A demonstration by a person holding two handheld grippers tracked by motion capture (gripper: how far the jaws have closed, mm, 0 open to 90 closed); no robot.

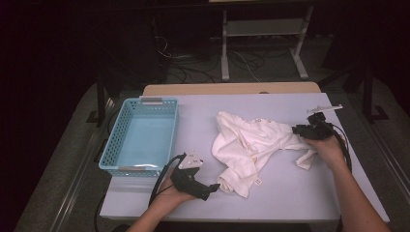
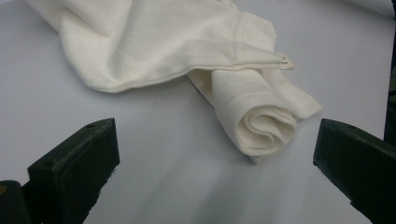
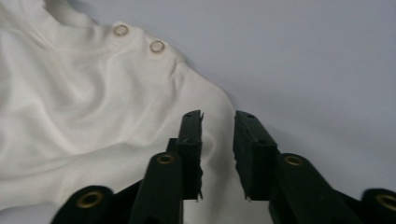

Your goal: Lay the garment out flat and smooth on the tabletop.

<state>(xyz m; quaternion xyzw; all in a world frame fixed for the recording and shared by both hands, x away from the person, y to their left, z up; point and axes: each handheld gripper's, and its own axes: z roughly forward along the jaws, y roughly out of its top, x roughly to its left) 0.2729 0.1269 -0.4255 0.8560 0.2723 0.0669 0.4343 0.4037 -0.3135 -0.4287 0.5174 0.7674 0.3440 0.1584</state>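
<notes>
A crumpled cream garment [image 1: 251, 145] lies in the middle of the pale table [image 1: 290, 188]. My left gripper [image 1: 215, 187] rests at the garment's near corner, pointing right. In the left gripper view it [image 2: 214, 137] stands wide open, and the rolled end of a sleeve [image 2: 264, 126] lies on the table just ahead of the gap, touching neither jaw. My right gripper [image 1: 296, 129] is at the garment's right side. In the right gripper view its jaws [image 3: 218, 121] stand a narrow gap apart over the cloth's edge [image 3: 70, 107], near two metal snaps [image 3: 121, 30], gripping nothing.
A light blue plastic basket [image 1: 109, 154] stands at the left of the table, nothing inside it. A small white stick-like thing [image 1: 325, 108] lies near the far right edge. Beyond the table are a metal frame and cables on the floor.
</notes>
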